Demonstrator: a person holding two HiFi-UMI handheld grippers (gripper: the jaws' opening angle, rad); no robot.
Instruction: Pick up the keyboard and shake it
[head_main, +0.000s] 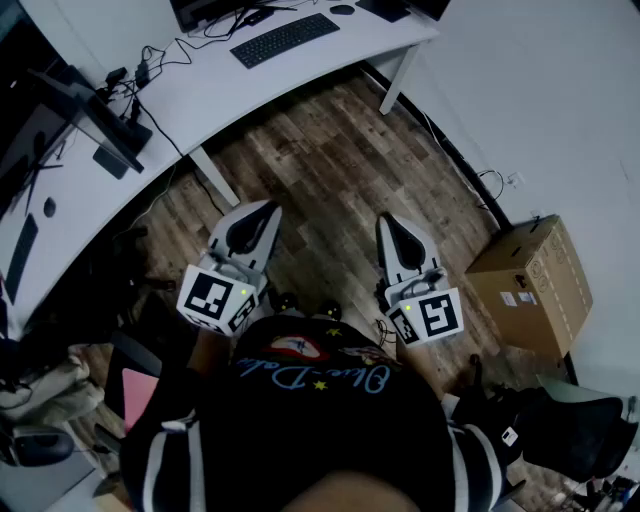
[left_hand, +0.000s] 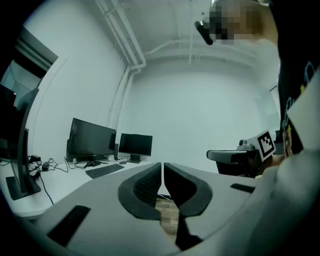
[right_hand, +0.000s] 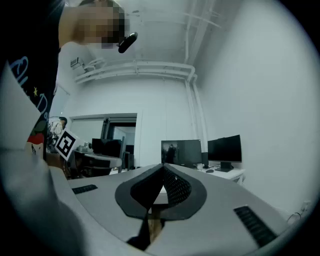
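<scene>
A black keyboard (head_main: 285, 38) lies on the white desk (head_main: 200, 90) at the top of the head view, far from both grippers. In the left gripper view the keyboard (left_hand: 104, 170) shows small on the desk, left of the jaws and well beyond them. My left gripper (head_main: 272, 206) is held close to the person's body over the wooden floor, shut with nothing in it. My right gripper (head_main: 386, 220) hangs beside it, also shut and empty. Both point level toward the desk. In the right gripper view the keyboard is not visible.
Two monitors (left_hand: 93, 140) stand on the desk behind the keyboard, with cables (head_main: 150, 60) and a mouse (head_main: 342, 9) nearby. A cardboard box (head_main: 530, 285) sits on the floor at the right by the wall. A desk leg (head_main: 215, 180) stands ahead of the left gripper.
</scene>
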